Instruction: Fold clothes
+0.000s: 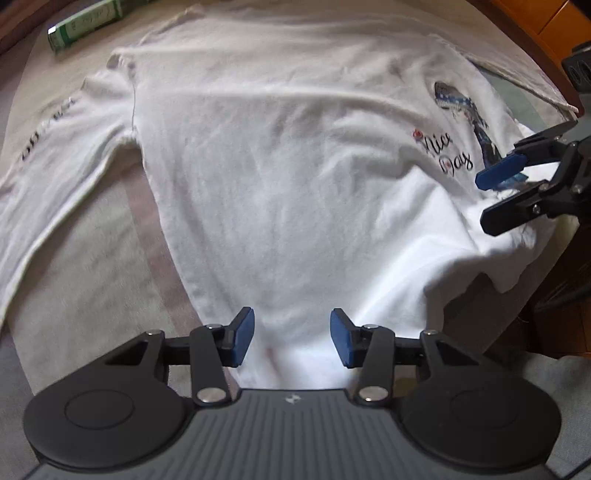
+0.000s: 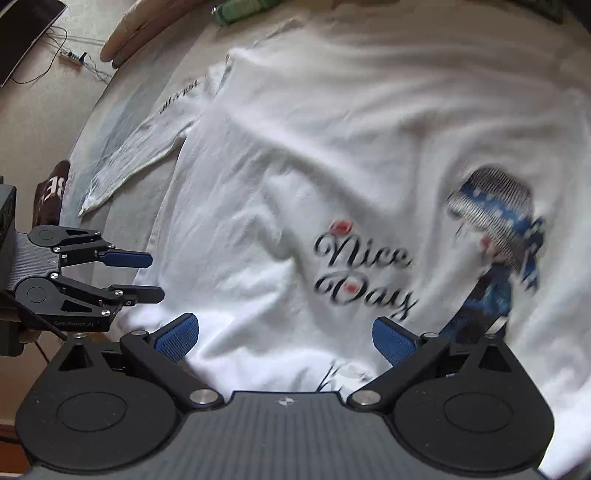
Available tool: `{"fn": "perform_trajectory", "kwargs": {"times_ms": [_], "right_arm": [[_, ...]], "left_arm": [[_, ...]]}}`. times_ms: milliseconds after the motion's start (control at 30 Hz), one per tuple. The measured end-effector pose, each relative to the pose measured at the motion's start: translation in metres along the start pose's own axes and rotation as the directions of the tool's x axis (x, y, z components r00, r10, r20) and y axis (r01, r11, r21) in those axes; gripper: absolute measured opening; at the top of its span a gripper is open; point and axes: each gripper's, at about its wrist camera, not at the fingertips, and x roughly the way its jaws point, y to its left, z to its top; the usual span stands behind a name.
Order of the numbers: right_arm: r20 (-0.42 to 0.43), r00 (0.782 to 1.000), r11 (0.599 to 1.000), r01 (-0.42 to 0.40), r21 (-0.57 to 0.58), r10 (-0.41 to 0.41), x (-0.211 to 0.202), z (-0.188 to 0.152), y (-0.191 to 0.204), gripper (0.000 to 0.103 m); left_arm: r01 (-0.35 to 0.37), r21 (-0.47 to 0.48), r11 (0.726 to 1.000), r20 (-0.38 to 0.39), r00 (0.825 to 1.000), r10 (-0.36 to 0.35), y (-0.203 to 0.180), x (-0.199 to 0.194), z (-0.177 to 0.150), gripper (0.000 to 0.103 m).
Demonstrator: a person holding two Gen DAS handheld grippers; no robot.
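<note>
Below both grippers we see the white shirt (image 1: 295, 177) spread flat; left gripper (image 1: 291, 338) and right gripper (image 2: 286, 339) stand released, fingers clear of it.

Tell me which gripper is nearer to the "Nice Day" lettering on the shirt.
Right. The right gripper hovers open just below the lettering. The left gripper is open over the plain hem of the shirt, well off to the side of it.

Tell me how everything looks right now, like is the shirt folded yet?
white shirt: spread flat, not folded, print facing up.
long sleeve: stretched out to the side.
left gripper: open, holding nothing.
right gripper: open, holding nothing.
green box: lying beyond the shirt.
</note>
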Motion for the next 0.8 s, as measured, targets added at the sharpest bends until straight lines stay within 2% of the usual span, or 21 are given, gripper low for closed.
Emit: {"fn": "perform_trajectory", "kwargs": {"times_ms": [67, 133, 233, 333, 400, 433, 500, 567, 633, 700, 767, 800], "right_arm": [[0.086, 0.991, 0.993, 0.107, -0.053, -0.102, -0.01, 0.02, -0.008, 0.103], [0.151, 0.97, 0.975, 0.204, -0.093, -0.189, -0.013, 0.036, -0.02, 0.103], [0.209, 0.933, 0.937, 0.323, -0.135, -0.292, -0.006, 0.054, -0.046, 0.103], [0.186, 0.918, 0.906, 0.382, -0.184, -0.349, 0.004, 0.033, -0.058, 0.103], [0.171, 0.907, 0.882, 0.417, -0.221, -0.386, 0.006, 0.013, -0.061, 0.103], [0.165, 0.9, 0.868, 0.433, -0.241, -0.403, 0.005, 0.001, -0.058, 0.103], [0.156, 0.899, 0.873, 0.436, -0.218, -0.41, -0.004, -0.024, -0.058, 0.103], [0.153, 0.9, 0.879, 0.432, -0.202, -0.408, -0.009, -0.035, -0.057, 0.103], [0.134, 0.897, 0.877, 0.44, -0.194, -0.42, -0.009, -0.034, -0.054, 0.103], [0.123, 0.892, 0.875, 0.451, -0.177, -0.435, -0.01, -0.022, -0.05, 0.103], [0.206, 0.885, 0.867, 0.457, -0.2, -0.418, -0.015, -0.014, -0.042, 0.103], [0.222, 0.879, 0.859, 0.466, -0.213, -0.422, -0.013, -0.009, -0.042, 0.103]], "left_arm": [[0.005, 0.035, 0.999, 0.102, 0.995, -0.009, 0.001, 0.003, 0.029, 0.045], [0.021, 0.076, 0.997, 0.178, 0.983, -0.034, -0.005, 0.016, 0.057, 0.045], [0.049, 0.157, 0.986, 0.236, 0.968, -0.085, -0.023, 0.044, 0.086, 0.046], [0.017, 0.188, 0.982, 0.221, 0.974, -0.059, -0.031, 0.057, 0.072, 0.047], [0.027, 0.118, 0.993, 0.208, 0.977, -0.051, -0.018, 0.049, 0.046, 0.054], [0.031, 0.081, 0.996, 0.197, 0.979, -0.047, -0.012, 0.042, 0.031, 0.054], [0.013, 0.098, 0.995, 0.139, 0.99, -0.027, -0.011, 0.032, 0.01, 0.064], [-0.002, 0.136, 0.991, 0.066, 0.998, -0.007, -0.013, 0.027, 0.004, 0.065], [0.008, 0.122, 0.992, 0.033, 0.999, -0.012, -0.009, 0.024, 0.011, 0.064], [-0.028, 0.098, 0.995, 0.099, 0.995, 0.018, -0.003, 0.018, 0.025, 0.063], [-0.053, 0.072, 0.996, 0.17, 0.985, 0.04, -0.001, 0.018, 0.044, 0.063], [-0.054, 0.057, 0.997, 0.191, 0.981, 0.043, 0.0, 0.022, 0.055, 0.063]]}}
